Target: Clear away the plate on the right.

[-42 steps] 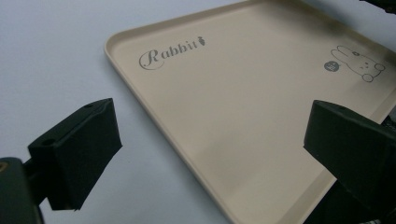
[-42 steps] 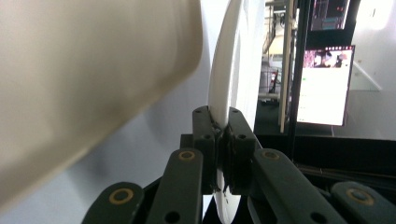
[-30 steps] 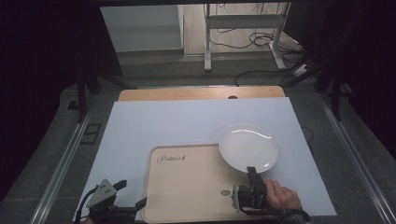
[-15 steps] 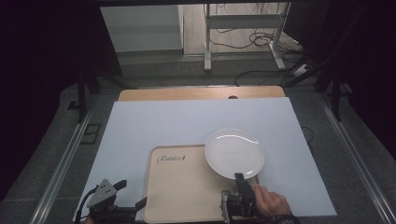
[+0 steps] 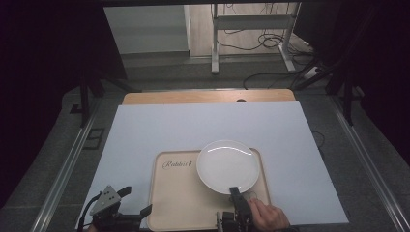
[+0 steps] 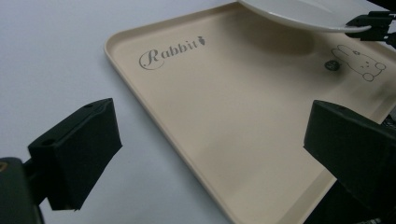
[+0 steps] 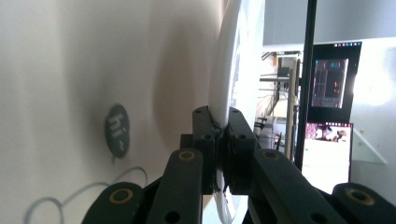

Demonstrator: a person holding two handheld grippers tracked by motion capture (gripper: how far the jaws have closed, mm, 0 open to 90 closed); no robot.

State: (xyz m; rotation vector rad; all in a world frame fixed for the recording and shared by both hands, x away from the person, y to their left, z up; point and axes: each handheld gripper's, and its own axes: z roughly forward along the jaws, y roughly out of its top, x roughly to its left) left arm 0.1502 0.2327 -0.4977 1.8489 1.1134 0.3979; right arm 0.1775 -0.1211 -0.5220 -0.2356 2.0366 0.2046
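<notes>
A white plate (image 5: pixel 226 166) hangs over the right part of a beige tray (image 5: pixel 179 198) printed "Rabbit". My right gripper (image 5: pixel 235 193) is shut on the plate's near rim, with a hand behind it. In the right gripper view the plate (image 7: pixel 223 79) stands edge-on, its rim pinched at the tips of the right gripper (image 7: pixel 218 116). My left gripper (image 5: pixel 138 212) sits open at the tray's near left corner. In the left gripper view its jaws stand wide apart over the tray (image 6: pixel 224 116), with the plate (image 6: pixel 299 14) and the right gripper (image 6: pixel 371 25) at the top right.
The tray lies on a white sheet (image 5: pixel 159 130) over a wooden table (image 5: pixel 208 96). A rabbit drawing (image 6: pixel 362 63) and a dark round mark (image 6: pixel 332 65) are printed on the tray. Metal rails (image 5: pixel 67 164) run along both sides, and cables lie on the floor beyond.
The right gripper has carried the plate leftwards and towards me, from beside the tray's right edge to over the tray. The left gripper has stayed put.
</notes>
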